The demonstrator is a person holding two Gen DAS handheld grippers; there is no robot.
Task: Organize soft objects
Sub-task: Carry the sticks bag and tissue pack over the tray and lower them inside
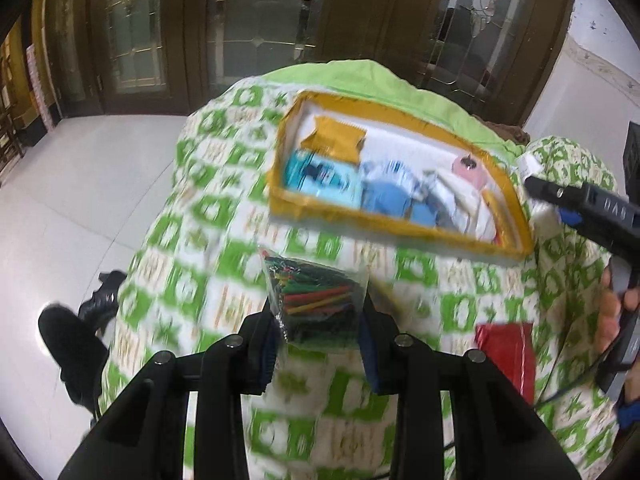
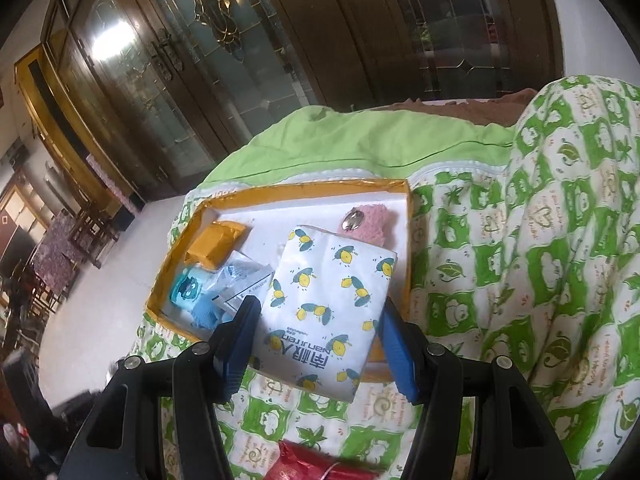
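Above the box (image 2: 407,216), the right tool (image 2: 316,344) grips a tissue pack (image 2: 328,300). Near that box, the left tool (image 1: 318,344) clamps a bag (image 1: 316,300), seemingly of coloured sticks, though blur hides detail.

A green-and-white patterned quilt (image 2: 500,280) covers the supporting surface. On it lie a yellow-rimmed tray (image 2: 406,240) holding small soft items, and nearer, a red packet (image 2: 304,464).

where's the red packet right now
The red packet lies on the green patterned quilt, outside the yellow-rimmed box, at the bottom edge of the right wrist view below the tissue pack; no gripper touches it.
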